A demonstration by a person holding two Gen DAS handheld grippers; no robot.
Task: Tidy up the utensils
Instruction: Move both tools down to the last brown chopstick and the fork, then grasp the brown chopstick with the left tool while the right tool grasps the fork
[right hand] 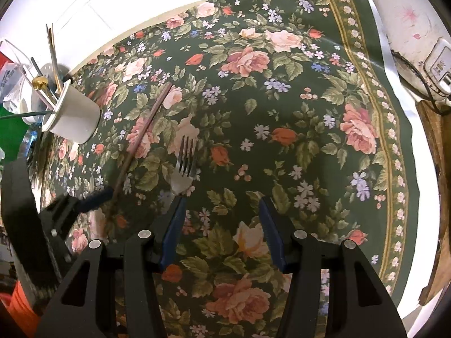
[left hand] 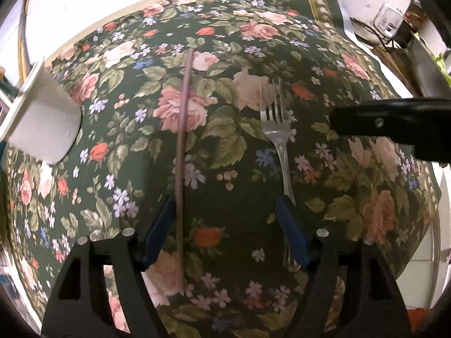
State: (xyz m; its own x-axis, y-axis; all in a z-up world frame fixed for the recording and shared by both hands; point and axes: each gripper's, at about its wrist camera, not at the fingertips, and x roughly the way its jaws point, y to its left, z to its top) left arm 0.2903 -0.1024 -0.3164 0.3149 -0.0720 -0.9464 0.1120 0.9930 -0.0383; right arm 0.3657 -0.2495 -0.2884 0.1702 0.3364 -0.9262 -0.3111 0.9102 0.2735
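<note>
A long brown chopstick (left hand: 181,169) lies on the floral tablecloth (left hand: 239,42). It runs between the jaws of my left gripper (left hand: 224,201), close to the left blue pad, and neither pad presses on it. The left gripper is open. A steel fork (left hand: 277,129) lies beside the chopstick, its handle passing under the right pad. My right gripper (right hand: 222,201) is open over bare cloth, with the fork (right hand: 186,166) just ahead of its left fingertip. The chopstick (right hand: 143,135) points toward a white cup (right hand: 76,112) that holds several utensils (right hand: 53,56).
The white cup (left hand: 45,121) stands at the cloth's left edge. A black finger (left hand: 366,121) of the right gripper reaches in from the right. A white plug adapter with cables (right hand: 439,67) and a wooden board (right hand: 437,169) lie beyond the cloth's right border. An orange object (right hand: 19,304) sits low left.
</note>
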